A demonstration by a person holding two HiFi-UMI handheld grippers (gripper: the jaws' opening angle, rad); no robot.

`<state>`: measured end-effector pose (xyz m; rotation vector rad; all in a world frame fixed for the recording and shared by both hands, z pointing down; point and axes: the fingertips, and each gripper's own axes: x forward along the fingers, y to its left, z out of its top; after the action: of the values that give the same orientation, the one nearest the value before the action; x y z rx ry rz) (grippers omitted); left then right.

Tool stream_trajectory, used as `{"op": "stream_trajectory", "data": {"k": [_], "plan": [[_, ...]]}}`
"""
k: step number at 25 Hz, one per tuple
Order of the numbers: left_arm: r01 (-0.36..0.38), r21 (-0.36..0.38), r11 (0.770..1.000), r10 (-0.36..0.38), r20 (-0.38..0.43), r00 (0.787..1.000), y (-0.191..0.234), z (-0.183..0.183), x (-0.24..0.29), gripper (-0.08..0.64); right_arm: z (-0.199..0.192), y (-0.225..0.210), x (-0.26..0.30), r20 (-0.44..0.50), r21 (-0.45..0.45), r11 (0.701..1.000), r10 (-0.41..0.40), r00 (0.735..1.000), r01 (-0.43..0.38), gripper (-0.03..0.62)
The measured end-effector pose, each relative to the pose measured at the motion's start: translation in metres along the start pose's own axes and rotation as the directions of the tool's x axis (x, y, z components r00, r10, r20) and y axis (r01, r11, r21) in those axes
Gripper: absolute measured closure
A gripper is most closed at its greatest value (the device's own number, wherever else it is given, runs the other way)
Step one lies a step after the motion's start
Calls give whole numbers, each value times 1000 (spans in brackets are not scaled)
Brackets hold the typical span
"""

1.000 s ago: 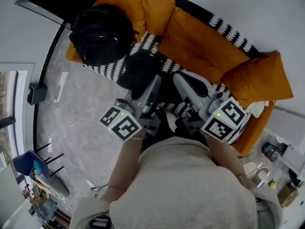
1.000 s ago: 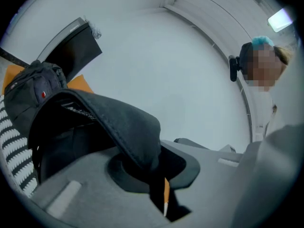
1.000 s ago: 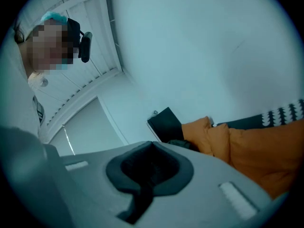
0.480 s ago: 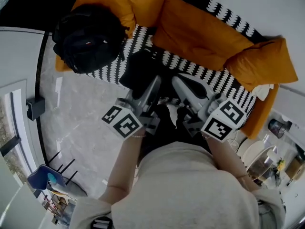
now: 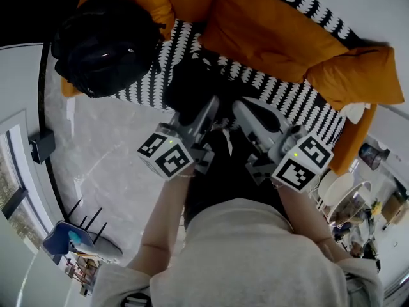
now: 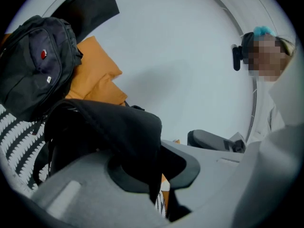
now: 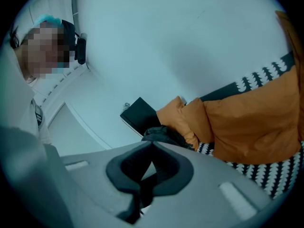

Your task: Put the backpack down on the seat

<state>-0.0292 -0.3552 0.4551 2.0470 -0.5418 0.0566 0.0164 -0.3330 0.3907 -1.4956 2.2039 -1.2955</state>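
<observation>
Head view looks steeply down on a sofa's black-and-white patterned seat. Left claw and right claw each pinch dark fabric of the backpack, low at the seat's front edge. Contact is unclear, and shadow hides its shape. Another black backpack sits at the sofa's left end.

A sofa seat in black-and-white patterned fabric, seen from above. Orange cushions lie along its back and at its right end. A black backpack sits on its left end, against another orange cushion. The sofa stands on a grey marbled floor.
</observation>
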Motion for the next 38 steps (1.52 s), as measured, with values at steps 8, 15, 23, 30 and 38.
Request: {"op": "stream_trajectory", "data": {"k": [8,15,23,30,38], "plan": [[8,-57,998,-9,-19,1000,36,-3,16,517,-11,-31,14,-34,46,998,-31,999,32,589],[1,-86,996,1,21,1000,62,-1,29,517,-24,-64,24,-61,66,996,-51,997,55,589],[-55,-77,996,60,60,996,94,-3,36,517,-40,-94,47,-87,79,996,-22,996,29,589],[-139,-68,988,145,94,985,129,3,41,498,-47,-116,63,-95,88,996,-13,995,21,589],[-269,-91,959,279,136,951,173,-3,38,391,-68,-125,73,-119,132,991,11,993,5,589]]}}
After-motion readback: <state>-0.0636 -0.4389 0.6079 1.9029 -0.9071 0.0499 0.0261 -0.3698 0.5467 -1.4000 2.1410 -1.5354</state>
